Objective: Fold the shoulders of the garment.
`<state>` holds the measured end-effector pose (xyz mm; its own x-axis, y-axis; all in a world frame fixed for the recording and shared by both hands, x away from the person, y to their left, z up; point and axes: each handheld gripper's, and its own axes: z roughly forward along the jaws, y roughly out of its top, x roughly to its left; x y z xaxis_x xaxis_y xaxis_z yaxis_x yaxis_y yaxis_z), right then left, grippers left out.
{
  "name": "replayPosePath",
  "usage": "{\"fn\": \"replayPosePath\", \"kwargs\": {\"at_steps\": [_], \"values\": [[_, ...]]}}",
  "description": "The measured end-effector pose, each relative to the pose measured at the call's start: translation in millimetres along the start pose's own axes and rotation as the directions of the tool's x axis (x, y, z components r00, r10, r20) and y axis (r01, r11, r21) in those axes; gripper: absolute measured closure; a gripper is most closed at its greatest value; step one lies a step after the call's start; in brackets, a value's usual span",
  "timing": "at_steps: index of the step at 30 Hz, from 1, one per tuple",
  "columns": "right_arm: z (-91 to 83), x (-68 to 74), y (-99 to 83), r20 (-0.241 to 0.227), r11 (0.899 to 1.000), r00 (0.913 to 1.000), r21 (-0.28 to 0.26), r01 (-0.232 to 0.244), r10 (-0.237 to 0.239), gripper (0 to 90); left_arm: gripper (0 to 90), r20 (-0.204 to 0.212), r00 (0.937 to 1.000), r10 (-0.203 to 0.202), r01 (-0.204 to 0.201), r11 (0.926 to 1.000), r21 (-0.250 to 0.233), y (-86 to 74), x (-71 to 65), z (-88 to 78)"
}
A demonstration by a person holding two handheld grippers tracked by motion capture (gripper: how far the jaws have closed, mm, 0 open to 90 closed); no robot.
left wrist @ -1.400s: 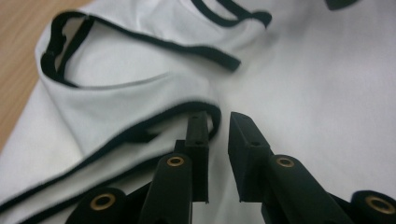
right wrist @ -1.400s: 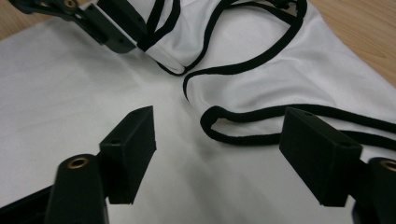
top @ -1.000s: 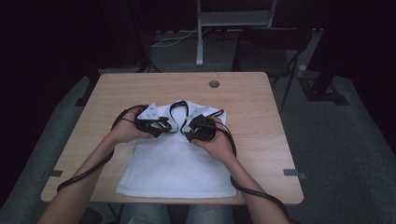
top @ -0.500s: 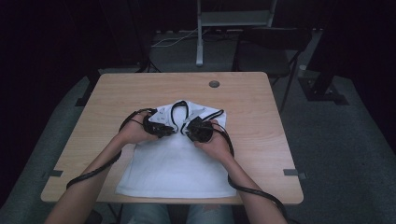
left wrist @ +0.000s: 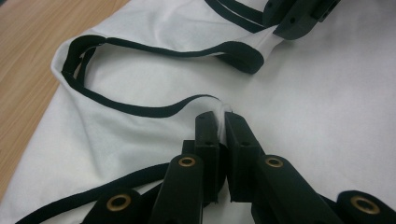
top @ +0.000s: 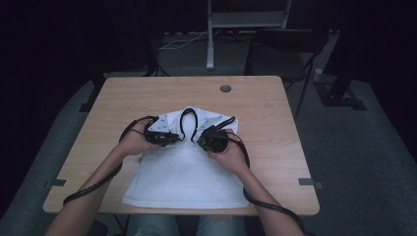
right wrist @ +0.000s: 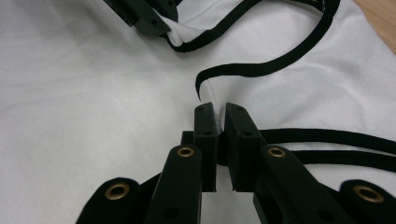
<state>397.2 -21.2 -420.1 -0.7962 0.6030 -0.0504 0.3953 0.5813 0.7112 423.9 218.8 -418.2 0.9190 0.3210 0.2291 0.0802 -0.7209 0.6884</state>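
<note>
Right, I have both tools clamped on the white garment (top: pixel 184 172), which lies flat on the near middle of the counter (top: pixel 275 128). My left tool (left wrist: pixel 221 122) pinches a fold of white cloth at the black-trimmed edge (left wrist: pixel 140 109), jaws pressed together on it. My right tool (right wrist: pixel 219 116) grips the cloth just below the end of another black trim strip (right wrist: pixel 261 69). From above, the two tools sit near each other at the garment's far end, left (top: pixel 169 138) and right (top: pixel 209 141).
</note>
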Motion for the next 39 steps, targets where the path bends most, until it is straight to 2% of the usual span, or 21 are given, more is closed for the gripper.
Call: {"fn": "replayPosePath", "kwargs": {"at_steps": [8, 11, 13, 15, 18, 19, 21, 23, 28, 32, 39], "values": [[1.9, 2.0, -1.8, -0.007, 1.0, 0.9999, 0.01, 0.007, -0.007, 83.2, 84.5, 0.023, 0.9993, -0.03, 0.03, 0.9993, -0.021, -1.0, -3.0, -0.3], [2.7, 2.5, -1.3, -0.021, 1.0, 0.9997, 0.016, 0.014, -0.014, 79.0, 81.2, 0.036, 0.9989, -0.032, 0.033, 0.9991, -0.028, -0.6, -3.7, 0.1], [-0.9, 0.8, -0.6, -0.033, 1.0, 0.9995, -0.003, 0.002, -0.002, 73.6, 71.5, 0.059, 0.9974, -0.041, 0.042, 0.9986, -0.03, -1.1, -4.1, -1.9], [-6.2, -3.1, 0.8, -0.05, 0.999, 0.9986, -0.032, -0.022, 0.02, 67.1, 61.7, 0.05, 0.9972, -0.056, 0.059, 0.9967, -0.056, -0.4, -3.8, -5.4], [-13.4, -11.6, 3.6, -0.059, 0.995, 0.9961, -0.077, -0.07, 0.065, 62.6, 54.3, 0.025, 0.9954, -0.092, 0.094, 0.9907, -0.098, 2.6, 1.5, -13.2], [-14.1, -14.4, 4.8, -0.049, 0.993, 0.9956, -0.082, -0.084, 0.08, 61.3, 51.9, 0.012, 0.994, -0.108, 0.109, 0.9885, -0.104, 3.4, 3.8, -14.1], [-12.8, -18.4, 7.3, -0.018, 0.993, 0.9951, -0.07, -0.098, 0.097, 60.1, 48.4, -0.028, 0.9893, -0.143, 0.14, 0.9857, -0.094, 4.3, 8.8, -12.8], [-8.6, -20.7, 9.4, 0.019, 0.993, 0.9943, -0.049, -0.104, 0.105, 58.8, 48.2, -0.059, 0.9867, -0.151, 0.148, 0.987, -0.064, 4.0, 12.4, -8.3], [4.9, -20.5, 9.3, 0.054, 0.995, 0.994, 0.008, -0.096, 0.095, 56.3, 48.2, -0.058, 0.9859, -0.157, 0.157, 0.9875, -0.017, 2.5, 11.9, 3.5], [11.0, -18.3, 6.4, 0.061, 0.996, 0.9949, 0.037, -0.082, 0.08, 55.8, 49.1, -0.043, 0.9892, -0.14, 0.141, 0.9897, 0.025, 0.7, 8.7, 8.7], [14.7, -15.8, 3.4, 0.068, 0.996, 0.9954, 0.053, -0.071, 0.067, 54.8, 49.5, -0.046, 0.9894, -0.138, 0.14, 0.9891, 0.045, -3.4, 7.7, 10.9]]}}
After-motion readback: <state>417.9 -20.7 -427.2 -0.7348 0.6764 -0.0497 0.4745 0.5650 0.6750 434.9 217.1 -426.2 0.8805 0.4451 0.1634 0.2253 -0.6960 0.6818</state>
